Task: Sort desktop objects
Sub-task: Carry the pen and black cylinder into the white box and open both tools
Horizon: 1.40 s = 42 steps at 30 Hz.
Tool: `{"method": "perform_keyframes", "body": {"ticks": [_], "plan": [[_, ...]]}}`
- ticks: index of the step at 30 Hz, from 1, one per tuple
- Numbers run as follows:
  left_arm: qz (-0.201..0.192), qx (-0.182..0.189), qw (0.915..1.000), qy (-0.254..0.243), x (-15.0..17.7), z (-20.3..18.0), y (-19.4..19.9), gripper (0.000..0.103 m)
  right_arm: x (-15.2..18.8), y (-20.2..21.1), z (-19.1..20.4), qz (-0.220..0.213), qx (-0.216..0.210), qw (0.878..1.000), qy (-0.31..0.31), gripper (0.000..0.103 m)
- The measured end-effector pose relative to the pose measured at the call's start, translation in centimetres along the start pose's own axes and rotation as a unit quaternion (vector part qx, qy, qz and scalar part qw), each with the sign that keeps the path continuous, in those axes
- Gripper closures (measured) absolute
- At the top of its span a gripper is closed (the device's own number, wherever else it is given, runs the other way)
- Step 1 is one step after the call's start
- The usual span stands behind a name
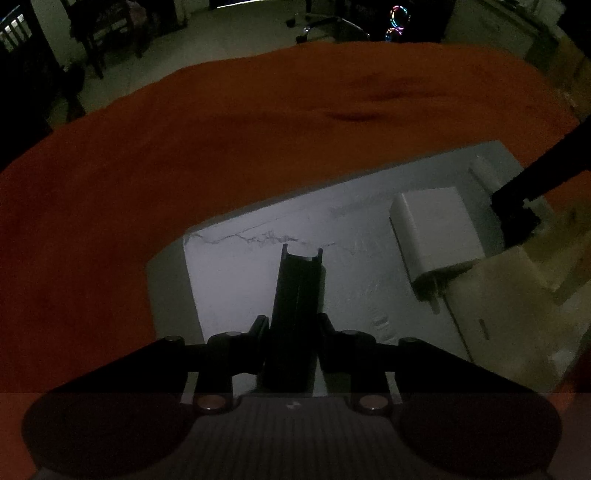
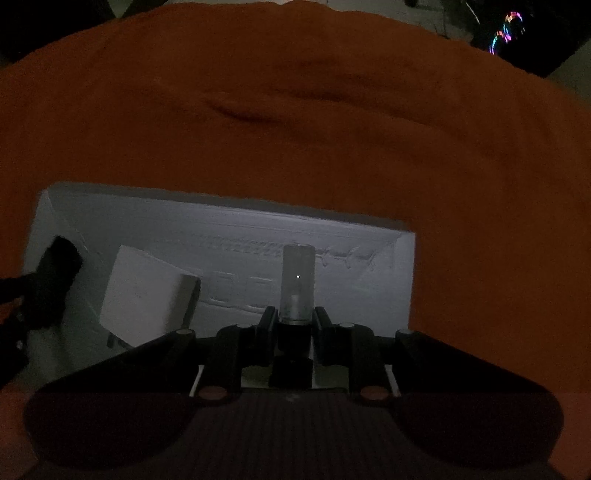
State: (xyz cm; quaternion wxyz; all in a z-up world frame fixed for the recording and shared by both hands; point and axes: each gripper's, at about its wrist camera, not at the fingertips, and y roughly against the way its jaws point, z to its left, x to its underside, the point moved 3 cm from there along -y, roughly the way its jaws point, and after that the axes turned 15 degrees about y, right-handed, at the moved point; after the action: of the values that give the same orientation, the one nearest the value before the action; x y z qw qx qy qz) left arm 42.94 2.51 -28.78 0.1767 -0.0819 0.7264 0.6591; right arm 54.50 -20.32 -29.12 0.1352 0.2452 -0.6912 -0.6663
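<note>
Over a shallow white box set on an orange cloth, two handheld grippers each carried an item in dim light. The left gripper was clamped on a long black channel-shaped piece that pointed forward over the box floor, its open far end showing a U-shaped profile. The right gripper was closed around the dark base of a small clear cylinder, which stood out ahead of the fingers above the box floor, a bright speck glinting on its side. Whether either item touched the box floor could not be told. Inside the box, a white charger block with metal prongs lay near the side where the right gripper reached in, as the left wrist view showed; in the right wrist view the same charger lay to the left of the cylinder, with the left gripper dark beyond it at the box's left end. A pale cardboard flap lay just beside the charger at the box's edge. Beyond the cloth, a grey floor and coloured ring lights showed in the dark room.
</note>
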Motion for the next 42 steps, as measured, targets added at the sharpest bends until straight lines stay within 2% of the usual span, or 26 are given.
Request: {"method": "perform_keyframes", "body": {"ticks": [11,21,34,39,42], "plan": [[-0.018,-0.009,0.9997,0.013,-0.3,0.0,2.1,0.081,1.0,1.7,-0.7,-0.024,-0.014,1.000,-0.014,0.081],[-0.027,-0.008,0.9993,0.025,-0.6,-0.8,6.5,0.081,2.2,7.1,0.1,-0.065,-0.034,0.997,-0.013,0.080],[-0.035,-0.002,0.9980,0.052,2.8,-2.7,13.9,0.081,6.5,14.6,2.8,-0.103,-0.050,0.993,0.012,0.080],[-0.046,0.007,0.9974,0.056,6.1,-4.3,17.2,0.081,9.7,17.2,4.6,-0.118,-0.047,0.991,0.039,0.080],[-0.046,0.015,0.9966,0.066,8.3,-4.9,19.0,0.082,12.5,18.4,5.9,-0.124,-0.062,0.989,0.049,0.080]]}}
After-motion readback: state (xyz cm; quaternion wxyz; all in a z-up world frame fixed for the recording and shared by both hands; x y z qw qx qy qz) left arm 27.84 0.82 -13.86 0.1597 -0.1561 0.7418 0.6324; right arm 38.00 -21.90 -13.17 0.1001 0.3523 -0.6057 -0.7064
